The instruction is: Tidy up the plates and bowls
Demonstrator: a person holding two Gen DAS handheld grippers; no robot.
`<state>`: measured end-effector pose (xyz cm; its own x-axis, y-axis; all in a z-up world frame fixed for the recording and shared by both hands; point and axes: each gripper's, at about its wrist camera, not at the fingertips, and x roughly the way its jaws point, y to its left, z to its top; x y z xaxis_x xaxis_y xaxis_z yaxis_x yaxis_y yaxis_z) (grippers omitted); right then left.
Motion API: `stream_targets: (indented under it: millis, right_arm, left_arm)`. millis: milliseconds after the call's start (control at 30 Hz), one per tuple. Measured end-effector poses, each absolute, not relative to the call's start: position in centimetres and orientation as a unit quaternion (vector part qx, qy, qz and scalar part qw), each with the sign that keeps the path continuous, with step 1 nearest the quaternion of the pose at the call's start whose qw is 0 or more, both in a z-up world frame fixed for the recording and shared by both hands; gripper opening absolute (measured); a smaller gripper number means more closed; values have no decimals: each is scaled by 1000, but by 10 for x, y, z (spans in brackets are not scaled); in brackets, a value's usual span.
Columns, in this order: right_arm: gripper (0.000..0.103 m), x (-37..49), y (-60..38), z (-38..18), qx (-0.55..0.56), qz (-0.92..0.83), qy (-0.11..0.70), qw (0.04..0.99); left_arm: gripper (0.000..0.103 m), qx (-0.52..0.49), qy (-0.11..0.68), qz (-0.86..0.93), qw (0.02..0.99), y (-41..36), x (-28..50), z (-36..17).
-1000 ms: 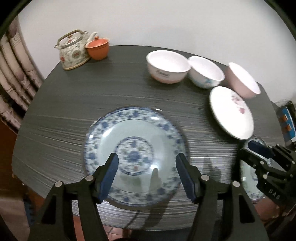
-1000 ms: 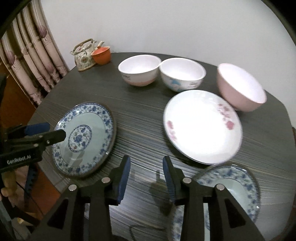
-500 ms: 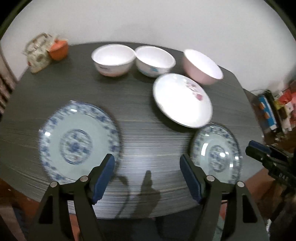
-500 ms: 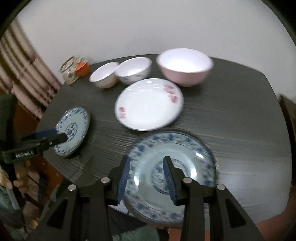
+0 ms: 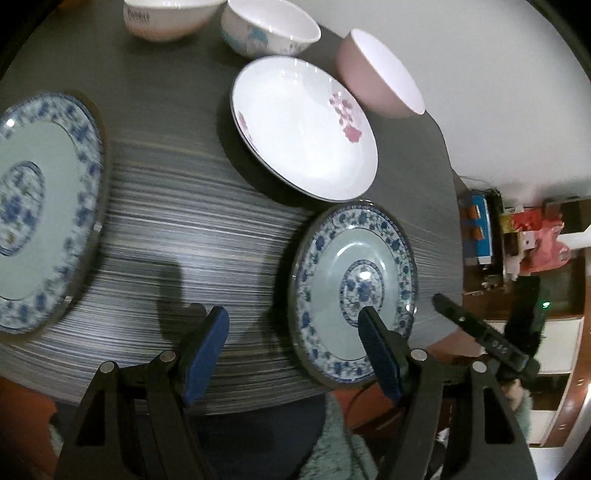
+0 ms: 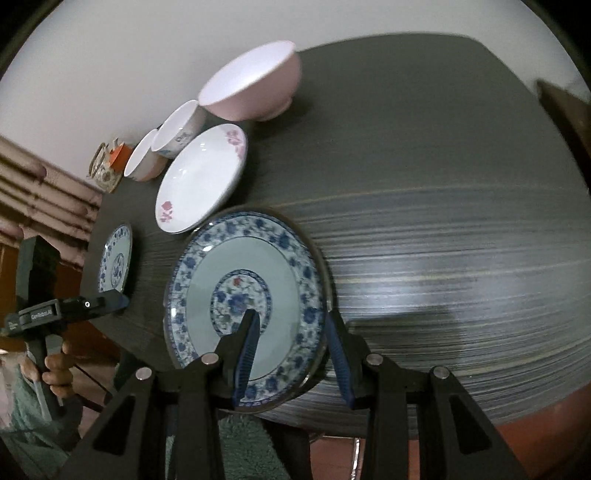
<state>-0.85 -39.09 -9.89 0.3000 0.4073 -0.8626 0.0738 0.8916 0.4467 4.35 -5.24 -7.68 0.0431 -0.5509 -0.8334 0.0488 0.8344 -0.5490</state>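
Two blue-patterned plates lie flat on the dark table [image 5: 184, 229]: one at the left [image 5: 37, 206], one near the front edge on the right [image 5: 354, 291]. Behind them sit a white plate with pink flowers [image 5: 303, 125], a pink bowl [image 5: 376, 70] and two white bowls [image 5: 269, 29] [image 5: 166, 18]. My left gripper [image 5: 292, 314] is open over bare table just left of the right plate, holding nothing. My right gripper [image 6: 291, 315] is open low over that plate [image 6: 240, 295]. One finger is above the plate's middle and the other just outside its right rim, neither touching.
A teapot [image 6: 105, 170] and an orange cup [image 6: 120, 157] stand at the table's far left corner by a curtain [image 6: 44, 195]. The table's front edge runs just under both grippers. Cluttered shelving [image 5: 480, 229] stands off the right end. A hand [image 6: 55, 369] holds the left gripper [image 6: 74, 306].
Both grippers swung to the right along the front edge. The left one left the left blue plate behind. The right one rolled and came down over the right blue plate's rim.
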Motion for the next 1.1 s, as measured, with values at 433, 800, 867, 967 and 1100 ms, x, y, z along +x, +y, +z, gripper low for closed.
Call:
stream_targets:
  millis: [433,800,867,967,1100]
  right_arm:
    - [38,-1,-397,-128,235,127,585,765]
    - [38,0,-399,-135,242,136,584,763]
    - [38,0,-400,-137,243,135,584,763]
    - [38,0,-401,-139,244,136,583,763]
    - [34,0,-402,-141,247,139,580,764]
  left_arm:
    - [63,-176,677,-207,684,-71,47,-94]
    - [44,-168,691,-207,672,-85,48,-105]
    - [42,-165,693,-205,672,-86,47,-106]
    - [37,-158,695,-200,673,-87,47,-109]
    - [29,-159,699,-200,668,-89,48,-114]
